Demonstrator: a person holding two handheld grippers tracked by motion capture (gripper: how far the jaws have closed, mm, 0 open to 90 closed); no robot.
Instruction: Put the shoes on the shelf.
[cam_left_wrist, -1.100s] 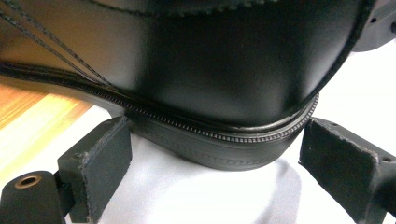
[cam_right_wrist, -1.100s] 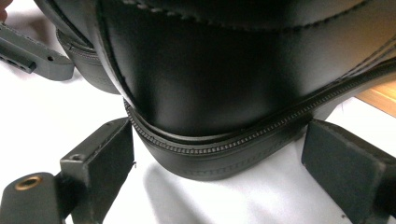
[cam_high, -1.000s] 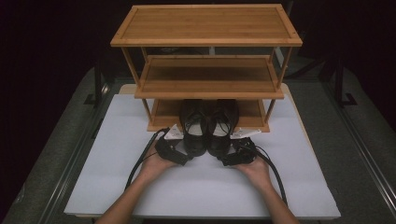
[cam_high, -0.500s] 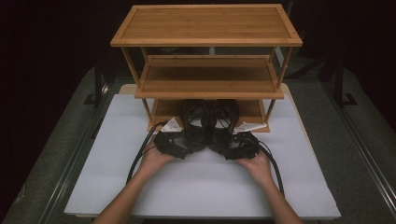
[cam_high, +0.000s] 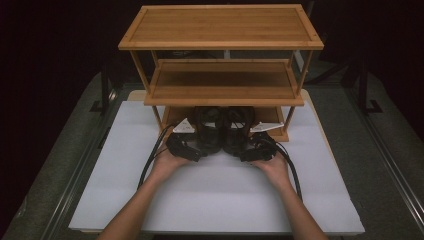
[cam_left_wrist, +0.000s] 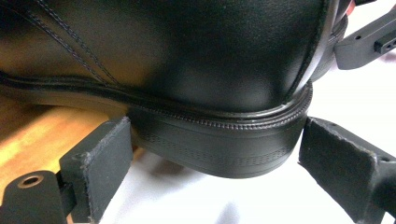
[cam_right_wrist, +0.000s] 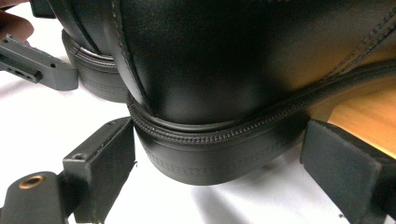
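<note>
A pair of black leather shoes lies toes-first on the bottom shelf (cam_high: 270, 116) of a bamboo rack (cam_high: 222, 45), heels sticking out toward me. My left gripper (cam_high: 209, 146) is shut on the heel of the left shoe (cam_high: 210, 125), and my right gripper (cam_high: 240, 148) on the heel of the right shoe (cam_high: 241, 125). In the left gripper view the pads (cam_left_wrist: 100, 163) press both sides of the heel (cam_left_wrist: 219, 149), which hangs just above the white board. The right gripper view has its pads (cam_right_wrist: 105, 163) clamping the other heel (cam_right_wrist: 210, 158) the same way. The toes are hidden under the middle shelf.
The rack has three tiers and stands at the far end of a white board (cam_high: 220, 200) on a grey table. Cables loop back from both grippers beside the forearms. Dark stands flank the table at left (cam_high: 102, 95) and right (cam_high: 367, 95).
Both hands have moved away from me toward the rack, and the two shoes have slid further in onto the bottom shelf. The jaws keep the same width.
</note>
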